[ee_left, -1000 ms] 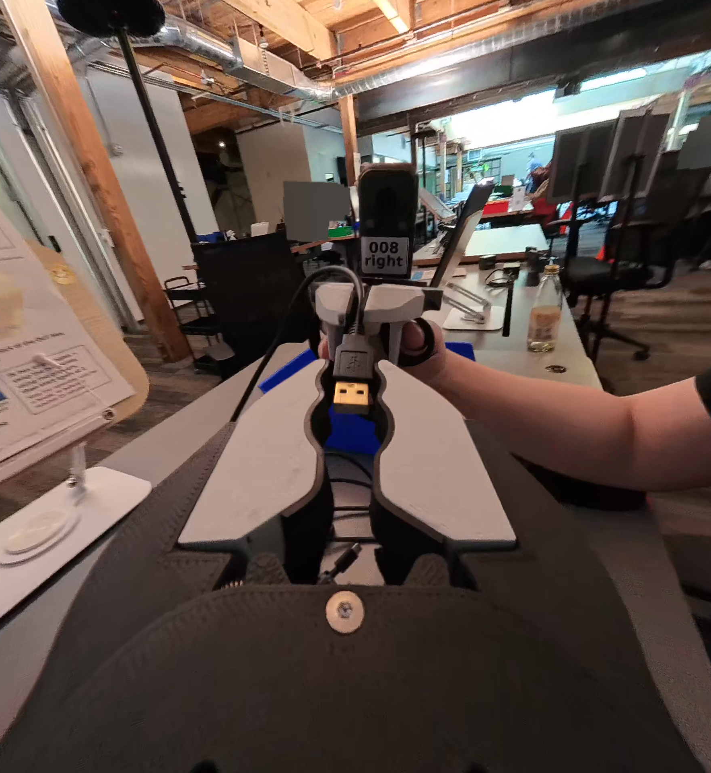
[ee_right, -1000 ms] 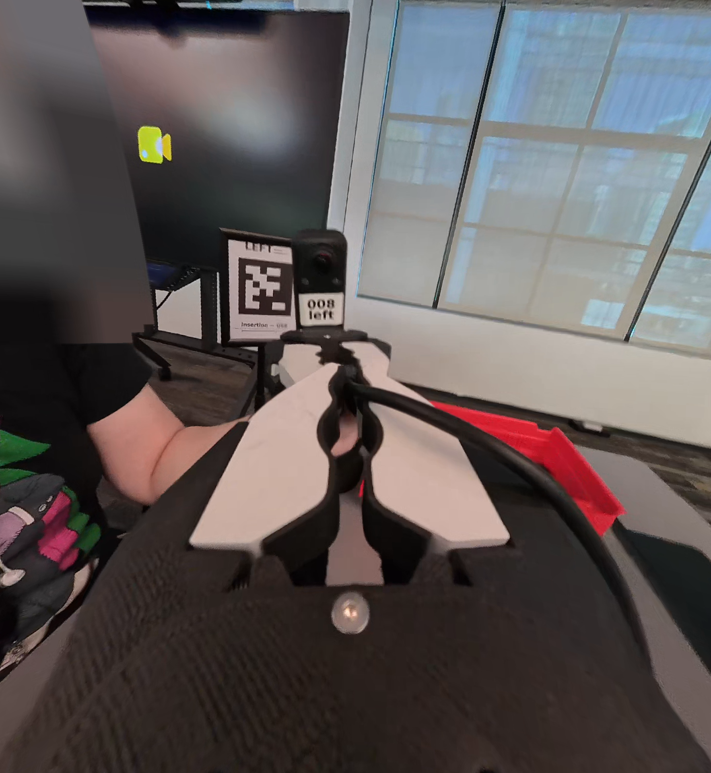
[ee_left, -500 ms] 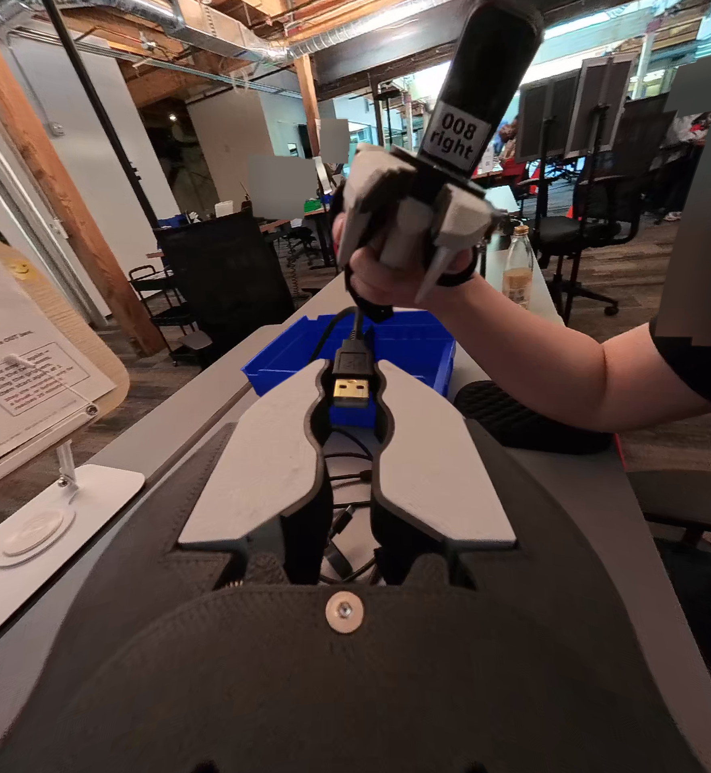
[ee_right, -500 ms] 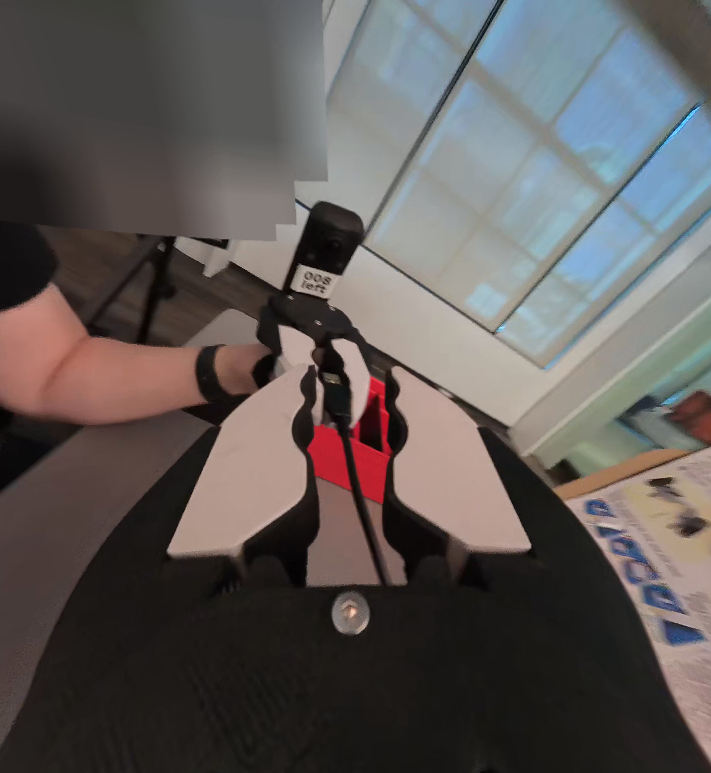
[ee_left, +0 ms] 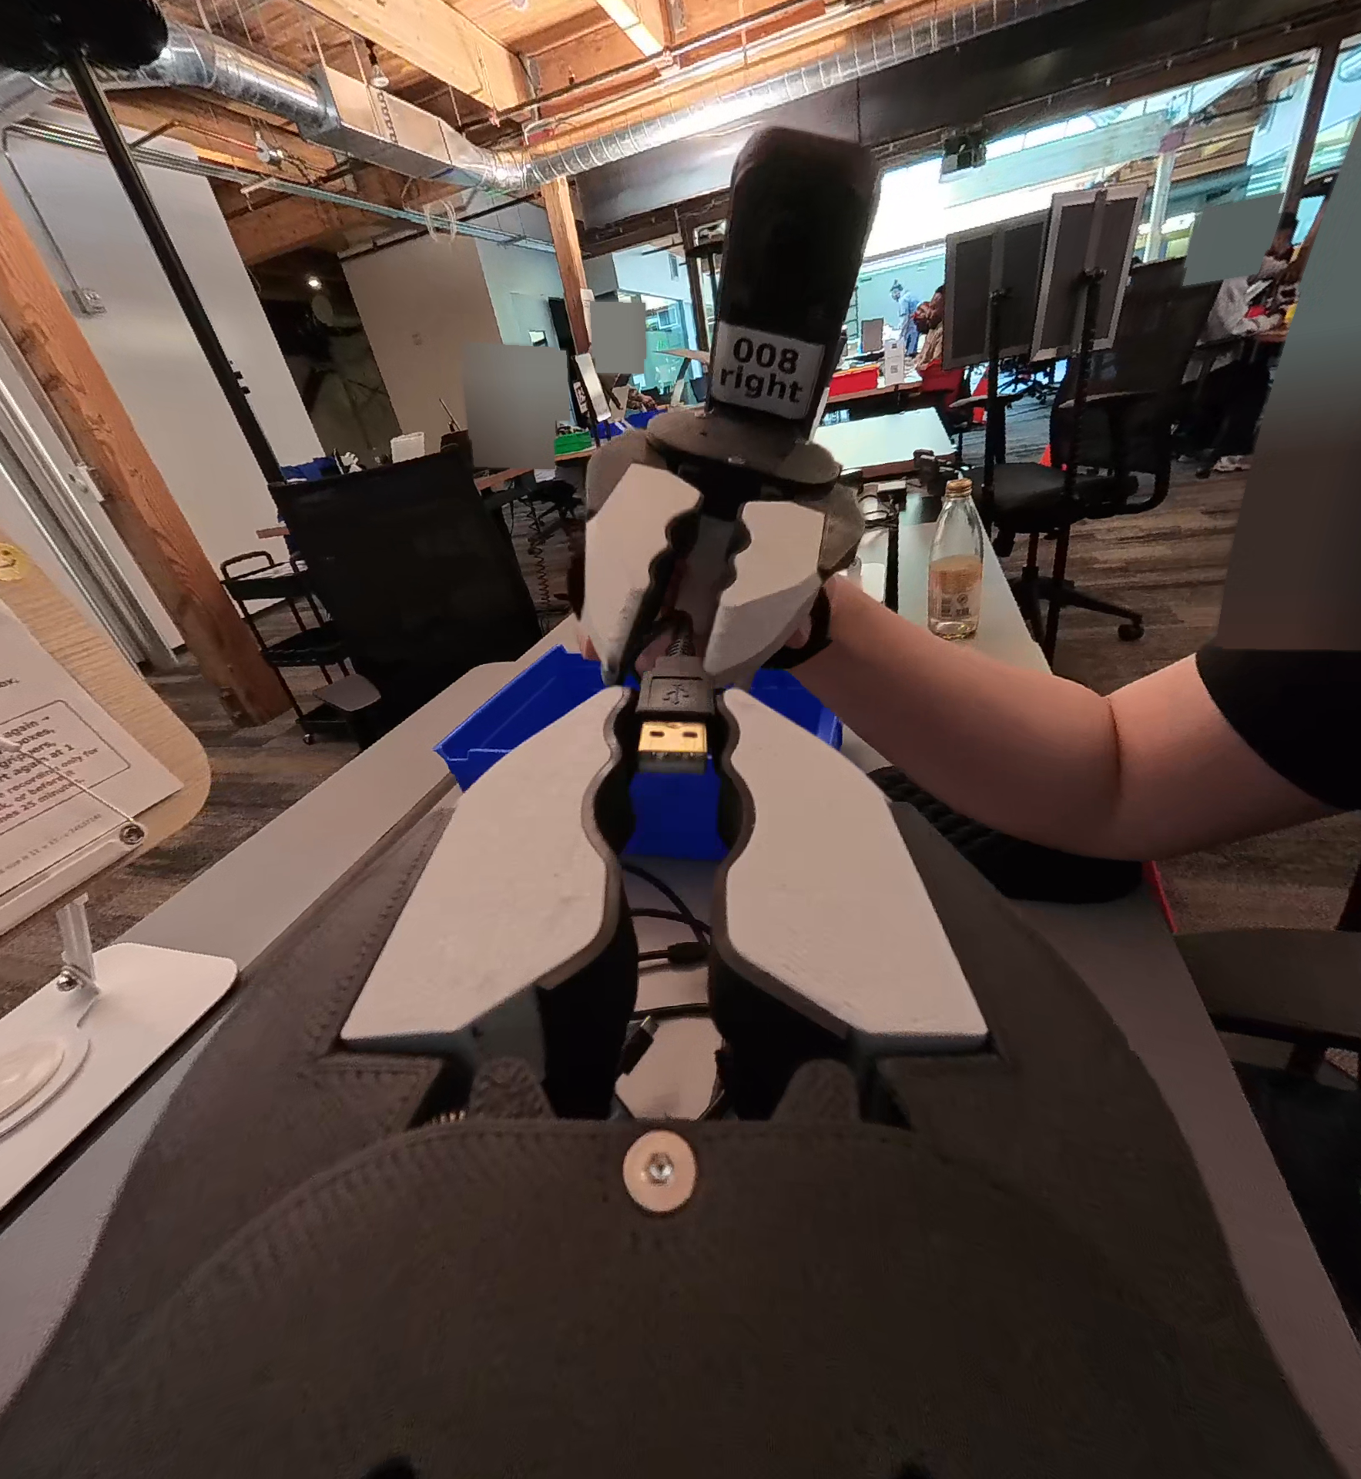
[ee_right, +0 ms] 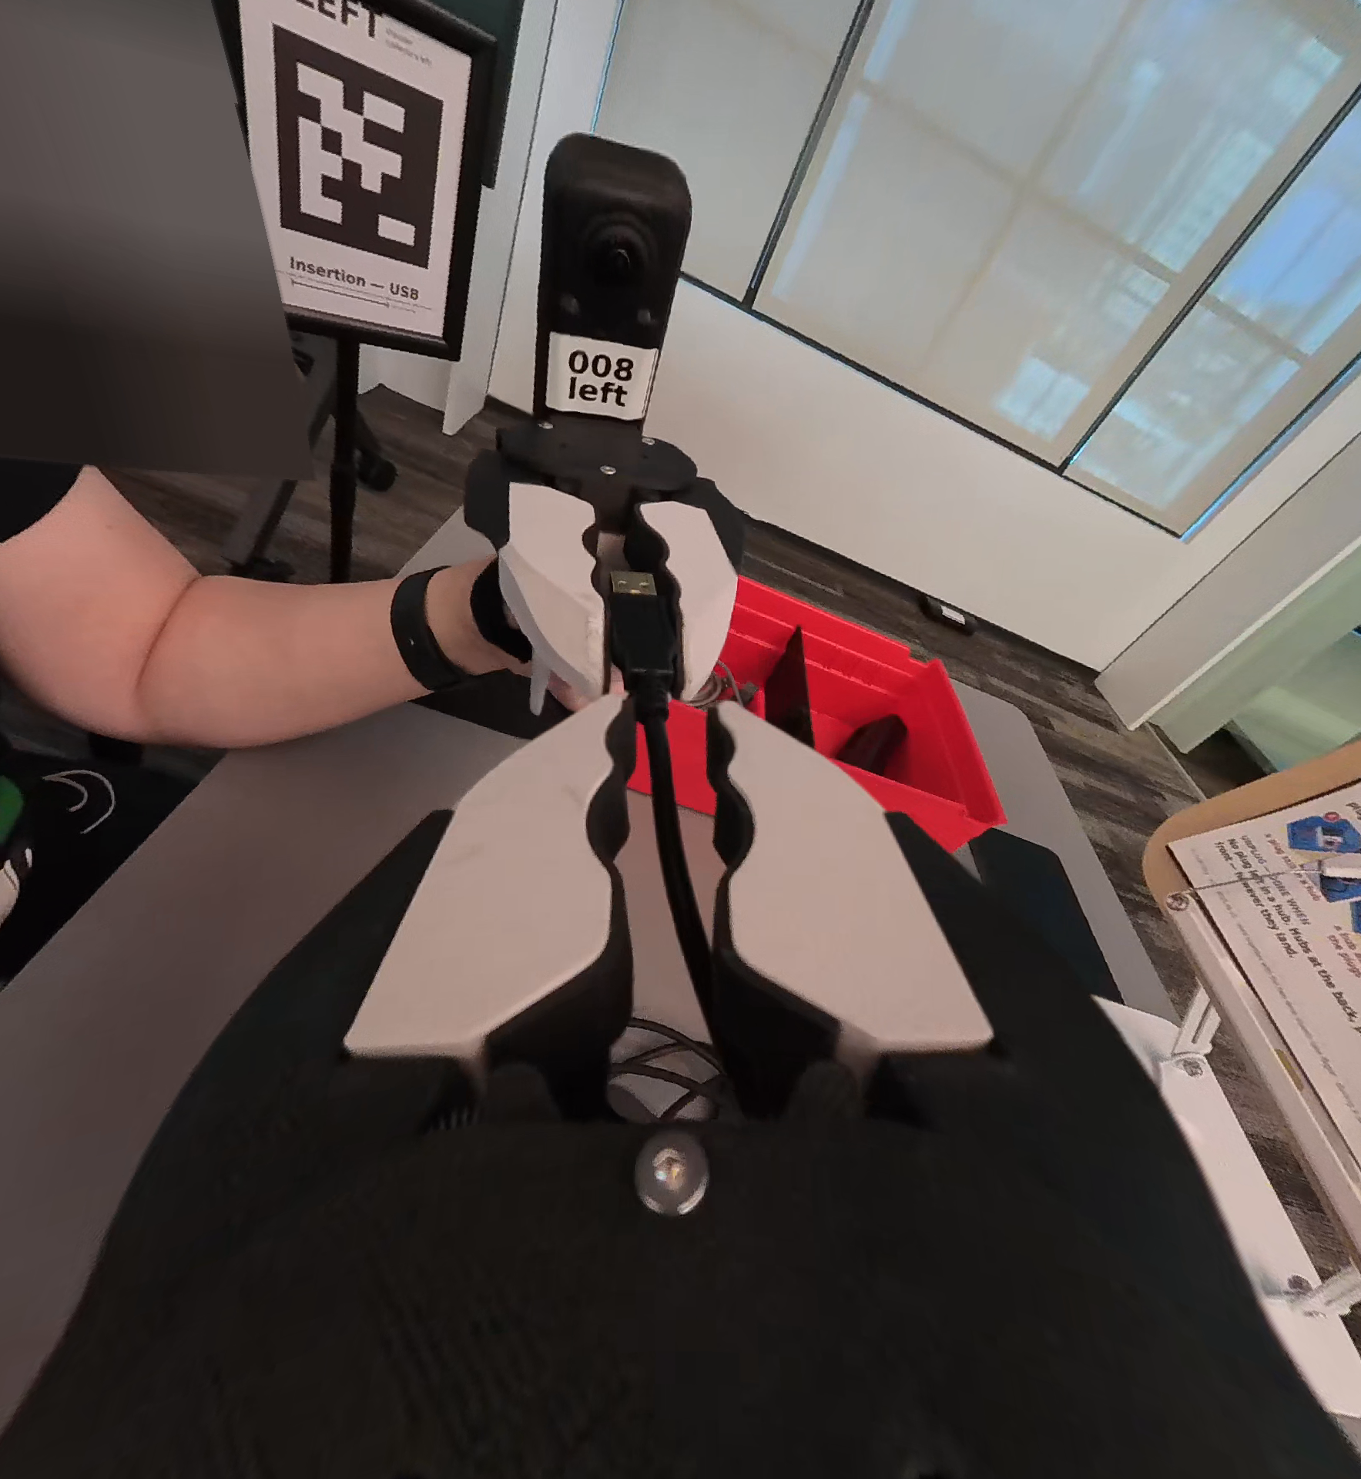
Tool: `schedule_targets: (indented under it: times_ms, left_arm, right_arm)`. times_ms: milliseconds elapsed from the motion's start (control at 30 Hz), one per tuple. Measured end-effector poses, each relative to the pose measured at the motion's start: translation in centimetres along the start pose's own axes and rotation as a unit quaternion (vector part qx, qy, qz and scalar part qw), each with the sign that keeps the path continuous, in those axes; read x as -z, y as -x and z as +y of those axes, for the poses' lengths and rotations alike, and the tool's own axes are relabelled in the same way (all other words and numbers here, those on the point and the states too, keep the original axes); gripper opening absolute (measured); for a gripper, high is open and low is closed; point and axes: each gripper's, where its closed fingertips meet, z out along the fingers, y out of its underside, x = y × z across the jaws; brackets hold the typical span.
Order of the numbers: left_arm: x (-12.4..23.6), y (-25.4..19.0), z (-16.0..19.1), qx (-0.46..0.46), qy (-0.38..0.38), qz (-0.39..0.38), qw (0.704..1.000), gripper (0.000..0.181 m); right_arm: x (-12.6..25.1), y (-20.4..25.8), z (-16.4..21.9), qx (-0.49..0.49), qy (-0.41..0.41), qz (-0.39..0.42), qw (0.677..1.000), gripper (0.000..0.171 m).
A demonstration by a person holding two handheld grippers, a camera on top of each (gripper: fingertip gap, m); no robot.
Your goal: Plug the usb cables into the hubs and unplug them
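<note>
My left gripper (ee_left: pixel 673 708) is shut on a black USB plug (ee_left: pixel 673 736), its gold metal end pointing back at the camera. The plug also shows in the right wrist view (ee_right: pixel 637 620), pinched in the left gripper (ee_right: pixel 641 680). Its black cable (ee_right: pixel 673 840) runs loosely between the spread fingers of my right gripper (ee_right: pixel 665 720), which is open. The right gripper (ee_left: pixel 665 668) faces the left one tip to tip, just above the plug. A red bin (ee_right: pixel 941 768) holds dark hubs (ee_right: pixel 793 680). A blue bin (ee_left: pixel 501 724) stands behind.
Both grippers hover over a grey table (ee_left: pixel 301 848). Loose cables (ee_left: pixel 665 948) lie under the left gripper. An instruction board on a white stand (ee_left: pixel 29 768) is at the left edge. A black pad (ee_left: pixel 1005 860) and a glass bottle (ee_left: pixel 955 560) are to the right. A coded sign (ee_right: pixel 365 160) stands behind.
The right gripper let go of the cable, rose away, and has come back down tip to tip with the left. The left gripper has kept hold of the plug.
</note>
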Motion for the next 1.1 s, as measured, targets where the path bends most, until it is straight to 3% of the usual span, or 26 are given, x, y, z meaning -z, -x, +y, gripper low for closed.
schedule_targets:
  times_ms: [167,600,933,1100]
  left_arm:
    - [0.1,-0.3,-0.3,0.0,-0.008,0.008,1.0,0.016]
    - [0.7,0.1,-0.8,-0.004,-0.022,-0.006,1.0,0.016]
    - [0.7,0.6,-0.2,0.016,-0.019,-0.01,1.0,0.017]
    - [1.3,3.8,2.4,0.082,0.01,-0.073,0.994,0.05]
  right_arm:
    - [-0.2,0.7,-0.1,-0.003,-0.019,-0.029,0.999,0.007]
    - [-1.1,0.6,-1.4,-0.125,-0.12,-0.089,0.981,0.008]
    - [-1.1,0.4,-0.9,-0.085,-0.091,-0.065,0.99,0.008]
    - [1.9,-1.1,-1.8,-0.074,-0.099,-0.026,0.992,0.008]
